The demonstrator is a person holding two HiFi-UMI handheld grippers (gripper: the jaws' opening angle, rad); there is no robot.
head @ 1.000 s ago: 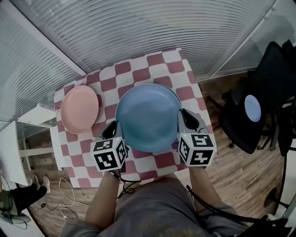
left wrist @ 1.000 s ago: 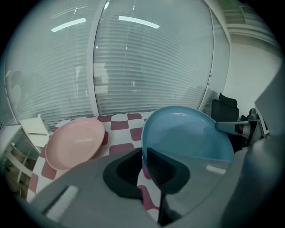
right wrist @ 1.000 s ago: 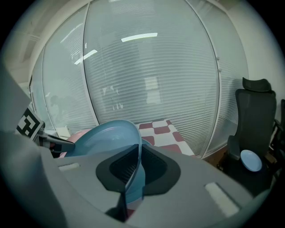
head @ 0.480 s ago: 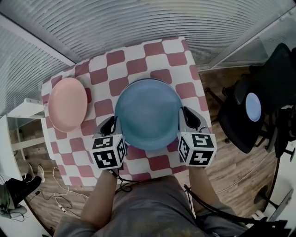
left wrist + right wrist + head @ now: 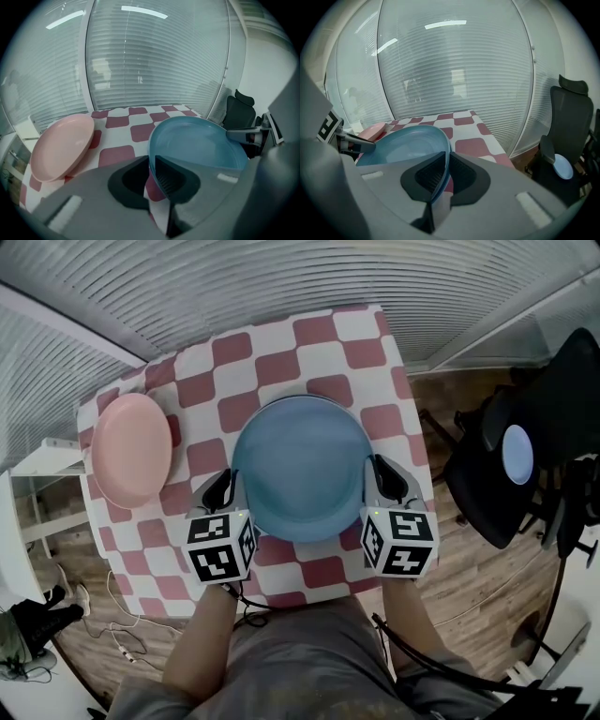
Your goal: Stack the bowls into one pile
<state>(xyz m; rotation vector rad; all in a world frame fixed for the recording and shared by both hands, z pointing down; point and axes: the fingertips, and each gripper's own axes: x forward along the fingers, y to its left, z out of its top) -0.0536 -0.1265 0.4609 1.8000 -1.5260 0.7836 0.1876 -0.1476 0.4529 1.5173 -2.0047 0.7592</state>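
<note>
I'm clamping the blue bowl (image 5: 302,465) by opposite rim edges: left gripper (image 5: 223,491) jaws pinching its thin lip, right gripper (image 5: 382,482) jaws too, just loosening a shade. It's sitting over the checked tabletop (image 5: 281,367), beside the pink bowl (image 5: 131,448). I'm judging it light, stiff and slick. Head view is showing both grips, while gripper views are showing the rim between pads

We see a light blue bowl (image 5: 302,468) and a pale pink bowl (image 5: 131,448); the tablecloth (image 5: 281,362) is checked red and white. The left gripper (image 5: 223,491) and right gripper (image 5: 381,480) are grey, with black-and-white square markers on their cubes. The floor (image 5: 469,568) is brown wood-grain and the chair (image 5: 562,399) is black.
</note>
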